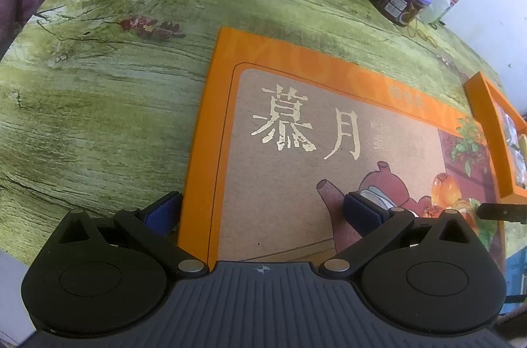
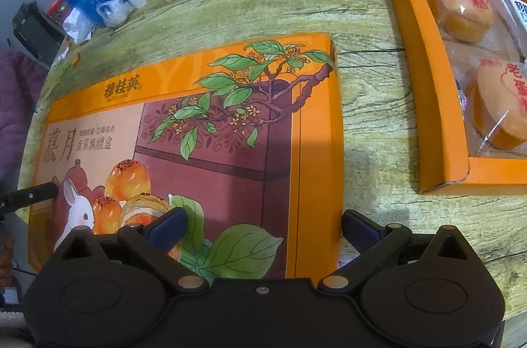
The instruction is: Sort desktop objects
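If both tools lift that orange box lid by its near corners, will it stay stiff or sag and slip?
The orange box lid looks like thin cardboard, so probably light. It is broad and flat, so the middle may sag a little. Its printed face looks smooth and could slip. Both the left tool and right tool are open astride its corners.

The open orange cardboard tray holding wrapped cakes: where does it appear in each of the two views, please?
Left wrist view: the open orange cardboard tray is at the right edge, cut off by the picture.
Right wrist view: the tray fills the upper right.
Shared landmark: the flat orange gift-box lid, lying left of the tray.
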### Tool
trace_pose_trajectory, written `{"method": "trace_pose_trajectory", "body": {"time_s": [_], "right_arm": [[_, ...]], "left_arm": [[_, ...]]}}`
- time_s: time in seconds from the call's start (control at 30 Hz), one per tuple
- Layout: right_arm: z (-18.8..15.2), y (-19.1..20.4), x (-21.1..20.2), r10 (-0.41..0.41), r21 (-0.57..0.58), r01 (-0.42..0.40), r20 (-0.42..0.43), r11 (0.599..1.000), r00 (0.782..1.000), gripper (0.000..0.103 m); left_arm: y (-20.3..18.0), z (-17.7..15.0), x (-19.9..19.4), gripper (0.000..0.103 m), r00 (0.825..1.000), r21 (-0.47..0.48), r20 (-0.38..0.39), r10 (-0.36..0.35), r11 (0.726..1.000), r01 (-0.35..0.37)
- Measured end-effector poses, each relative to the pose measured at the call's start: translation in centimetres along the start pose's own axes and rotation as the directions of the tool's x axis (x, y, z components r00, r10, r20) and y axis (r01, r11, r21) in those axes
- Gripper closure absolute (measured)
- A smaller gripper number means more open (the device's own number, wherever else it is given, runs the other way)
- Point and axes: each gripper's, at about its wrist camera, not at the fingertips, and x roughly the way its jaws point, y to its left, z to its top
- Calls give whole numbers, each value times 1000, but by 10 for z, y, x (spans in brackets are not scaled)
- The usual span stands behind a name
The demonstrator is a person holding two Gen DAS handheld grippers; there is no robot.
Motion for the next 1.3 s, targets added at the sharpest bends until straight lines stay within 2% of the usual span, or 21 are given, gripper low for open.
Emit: {"method": "trace_pose_trajectory", "body": {"time_s": [1.3], "right_arm": [[-7, 5, -8, -26, -14, 27, 46, 1000, 999, 5]], "left_arm": [[-13, 2, -7, 1, 999, 74, 44, 18, 997, -22]]}}
